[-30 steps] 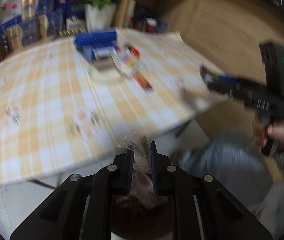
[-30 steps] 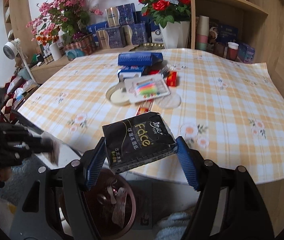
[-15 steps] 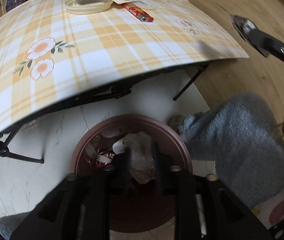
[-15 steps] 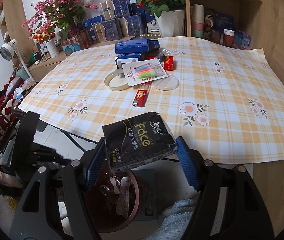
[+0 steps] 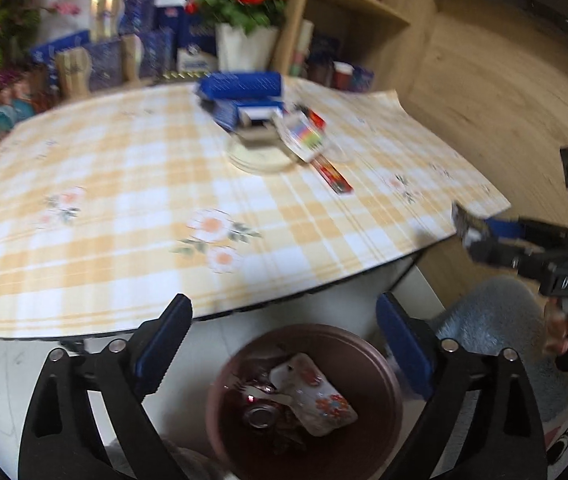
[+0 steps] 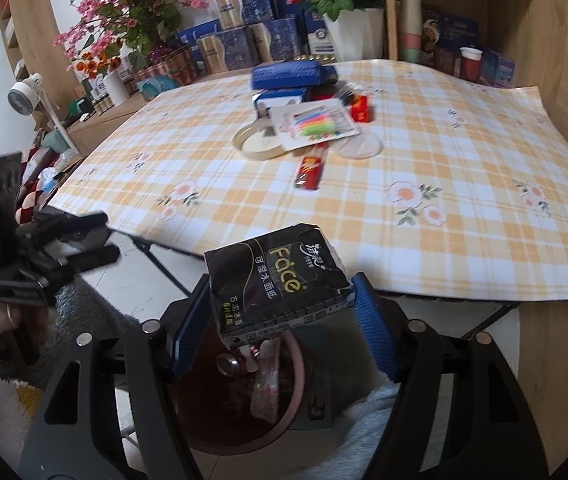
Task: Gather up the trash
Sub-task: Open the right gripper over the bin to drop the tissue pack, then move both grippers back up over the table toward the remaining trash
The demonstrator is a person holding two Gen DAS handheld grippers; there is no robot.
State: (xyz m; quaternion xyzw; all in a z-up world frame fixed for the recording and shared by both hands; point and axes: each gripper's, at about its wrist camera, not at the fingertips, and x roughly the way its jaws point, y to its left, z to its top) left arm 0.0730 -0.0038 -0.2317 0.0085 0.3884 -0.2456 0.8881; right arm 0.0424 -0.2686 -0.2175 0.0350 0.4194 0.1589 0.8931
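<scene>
A brown round bin (image 5: 372,364) stands on the floor under the table edge, with a crumpled wrapper (image 5: 312,392) and a can (image 5: 257,416) inside. My left gripper (image 5: 284,348) is open and empty above the bin. My right gripper (image 6: 279,324) is shut on a black tissue pack (image 6: 275,276), held above the bin (image 6: 284,412). The right gripper shows at the right in the left wrist view (image 5: 484,236). The left gripper shows at the left in the right wrist view (image 6: 83,236).
The table (image 6: 464,208) has a yellow plaid cloth with a lighter (image 6: 310,170), a round lid (image 6: 259,142), a candle pack (image 6: 316,122), a red box (image 6: 360,109) and blue boxes (image 6: 288,74). Flowers and shelves stand behind. A grey-clad leg (image 5: 496,320) is beside the bin.
My left gripper opened and dropped the crumpled wrapper into the bin, then tilted up toward the table. My right gripper still holds the tissue pack over the bin.
</scene>
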